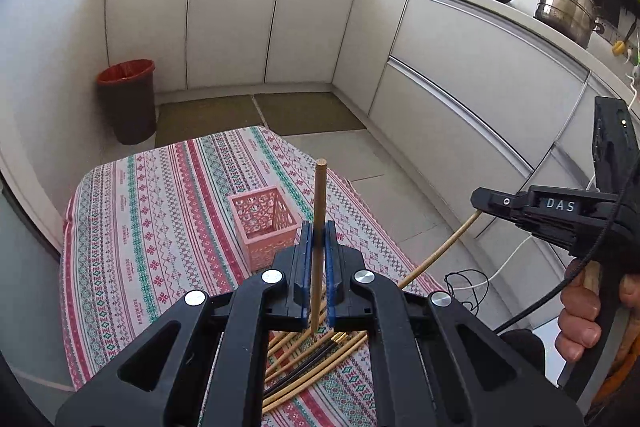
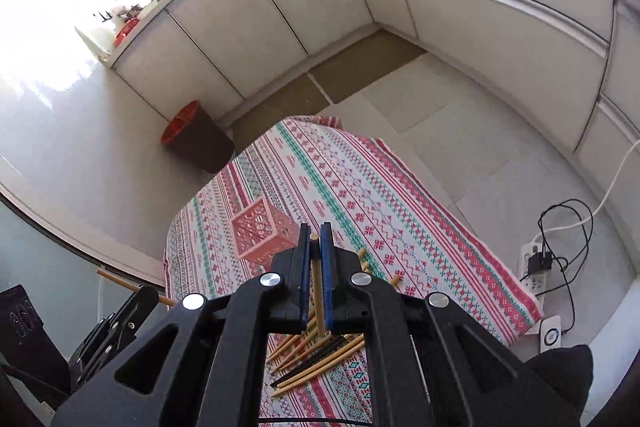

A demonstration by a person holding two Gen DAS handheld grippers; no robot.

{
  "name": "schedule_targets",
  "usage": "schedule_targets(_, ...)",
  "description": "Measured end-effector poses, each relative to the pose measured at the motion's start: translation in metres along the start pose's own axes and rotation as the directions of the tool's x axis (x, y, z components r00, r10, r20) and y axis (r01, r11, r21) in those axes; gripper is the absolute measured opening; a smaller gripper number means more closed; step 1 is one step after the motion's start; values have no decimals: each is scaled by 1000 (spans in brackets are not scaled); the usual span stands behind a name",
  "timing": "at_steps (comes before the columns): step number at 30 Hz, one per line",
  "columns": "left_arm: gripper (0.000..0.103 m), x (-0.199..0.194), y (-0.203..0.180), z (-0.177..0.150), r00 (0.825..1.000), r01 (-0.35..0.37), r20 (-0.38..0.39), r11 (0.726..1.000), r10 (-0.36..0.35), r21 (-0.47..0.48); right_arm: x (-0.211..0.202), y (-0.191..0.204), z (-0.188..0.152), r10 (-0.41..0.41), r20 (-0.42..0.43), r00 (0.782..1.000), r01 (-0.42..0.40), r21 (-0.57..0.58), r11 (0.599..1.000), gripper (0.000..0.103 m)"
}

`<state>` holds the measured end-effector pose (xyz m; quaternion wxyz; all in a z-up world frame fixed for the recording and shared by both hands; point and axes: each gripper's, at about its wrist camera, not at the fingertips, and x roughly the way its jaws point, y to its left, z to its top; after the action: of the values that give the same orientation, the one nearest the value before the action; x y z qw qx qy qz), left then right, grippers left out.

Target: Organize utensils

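My left gripper is shut on a wooden chopstick that stands upright above the table. My right gripper is shut on another wooden chopstick; in the left wrist view that gripper hangs at the right with its chopstick slanting down. A pink lattice basket stands on the patterned tablecloth just beyond both grippers; it also shows in the right wrist view. Several loose wooden and black chopsticks lie on the cloth below the grippers.
A brown bin with a red liner stands on the floor past the table's far left corner. White cabinets line the far side. A power strip with cables lies on the floor to the right of the table.
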<state>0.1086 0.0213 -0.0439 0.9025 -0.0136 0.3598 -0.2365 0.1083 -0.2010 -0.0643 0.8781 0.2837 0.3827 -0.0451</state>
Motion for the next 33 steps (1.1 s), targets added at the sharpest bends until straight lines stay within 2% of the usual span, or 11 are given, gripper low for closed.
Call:
schedule_targets(5, 5, -6, 1, 38, 997, -26, 75, 999, 28, -28, -18, 12, 36, 41, 60, 997, -39, -20, 999, 5)
schedule_targets(8, 5, -7, 6, 61, 989, -62, 129, 997, 68, -49, -21, 22, 60, 77, 97, 992, -75, -26, 997, 5)
schedule_targets(13, 5, 8, 21, 85, 974, -140, 166, 986, 154, -91, -14, 42, 86, 118, 135, 984, -112, -54, 992, 5)
schedule_targets(16, 5, 26, 32, 88, 975, -156, 141, 982, 170, -108, -3, 55, 96, 130, 145, 981, -120, -76, 990, 5)
schedule_targets(20, 6, 54, 47, 77, 977, -193, 71, 973, 203, -130, 20, 67, 101, 128, 126, 984, -116, -102, 988, 5)
schedule_targets(22, 8, 60, 56, 73, 980, -189, 37, 970, 196, -153, 31, 72, 100, 126, 114, 986, -112, -117, 987, 5)
schedule_targets(30, 15, 25, 75, 71, 976, -153, 115, 957, 185, -246, 57, 90, 93, 107, 100, 989, -89, -176, 980, 5)
schedule_targets(33, 23, 11, 78, 69, 972, -152, 136, 950, 194, -273, 66, 97, 91, 94, 101, 990, -73, -196, 978, 5)
